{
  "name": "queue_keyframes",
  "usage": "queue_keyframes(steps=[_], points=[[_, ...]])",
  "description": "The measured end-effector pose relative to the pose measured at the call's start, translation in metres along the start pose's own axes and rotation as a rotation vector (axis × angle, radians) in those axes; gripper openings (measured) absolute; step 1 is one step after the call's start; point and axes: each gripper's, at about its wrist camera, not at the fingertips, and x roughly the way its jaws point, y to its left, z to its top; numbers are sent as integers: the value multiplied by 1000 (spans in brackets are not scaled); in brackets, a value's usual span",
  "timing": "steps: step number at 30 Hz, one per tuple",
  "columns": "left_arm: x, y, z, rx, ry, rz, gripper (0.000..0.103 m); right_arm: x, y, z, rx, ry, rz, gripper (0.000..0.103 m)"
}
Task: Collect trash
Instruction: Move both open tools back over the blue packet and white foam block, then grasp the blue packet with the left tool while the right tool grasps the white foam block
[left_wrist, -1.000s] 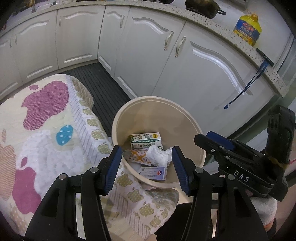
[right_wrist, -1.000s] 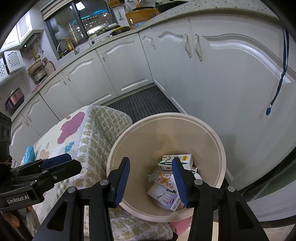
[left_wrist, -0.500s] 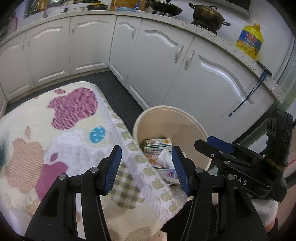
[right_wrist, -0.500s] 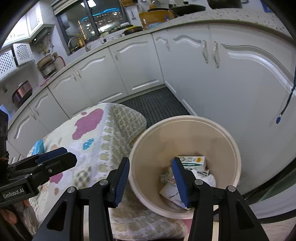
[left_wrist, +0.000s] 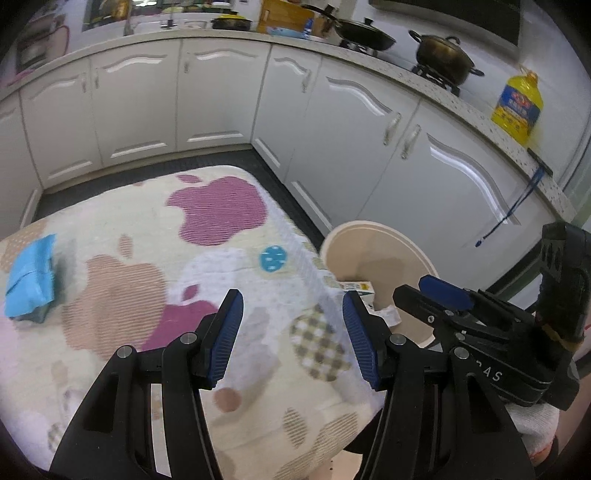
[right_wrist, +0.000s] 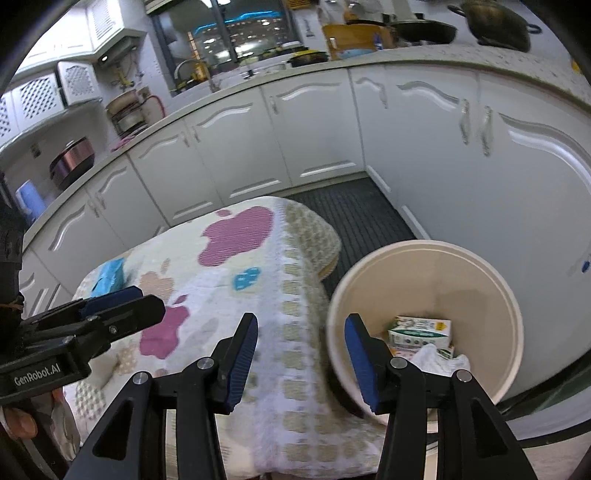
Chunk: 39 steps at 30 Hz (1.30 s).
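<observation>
A beige bin (right_wrist: 424, 254) stands on the floor beside the cloth-covered table (left_wrist: 147, 236); it also shows in the left wrist view (left_wrist: 369, 236). Inside lie a green-and-white carton (right_wrist: 419, 330) and a crumpled white tissue (right_wrist: 437, 360). A blue packet (left_wrist: 31, 277) lies at the table's far left, also in the right wrist view (right_wrist: 109, 275). My left gripper (left_wrist: 291, 332) is open and empty above the table. My right gripper (right_wrist: 299, 350) is open and empty over the table's edge next to the bin.
White kitchen cabinets (left_wrist: 221, 103) wrap around the back and right. A yellow oil bottle (left_wrist: 517, 107) and pots (left_wrist: 443, 55) stand on the counter. A dark ribbed mat (right_wrist: 354, 218) covers the floor between table and cabinets.
Both grippers have pulled back and swung left, away from the bin and over the table. The blue packet has come into view. Both stay open.
</observation>
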Motion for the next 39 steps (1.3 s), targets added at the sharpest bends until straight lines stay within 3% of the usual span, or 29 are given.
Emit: queue_keyframes(steps=[11, 27, 31, 35, 39], points=[[-45, 64, -14, -76, -31, 69, 55, 14, 59, -1, -99, 31, 71, 53], [-84, 179, -46, -281, -20, 178, 55, 48, 148, -20, -221, 123, 199, 54], [-92, 202, -53, -326, -19, 196, 55, 54, 169, -28, -246, 160, 267, 54], [-98, 219, -59, -365, -18, 209, 55, 60, 190, -35, -228, 209, 366, 67], [-101, 232, -61, -393, -22, 213, 55, 72, 205, -38, -184, 261, 414, 67]])
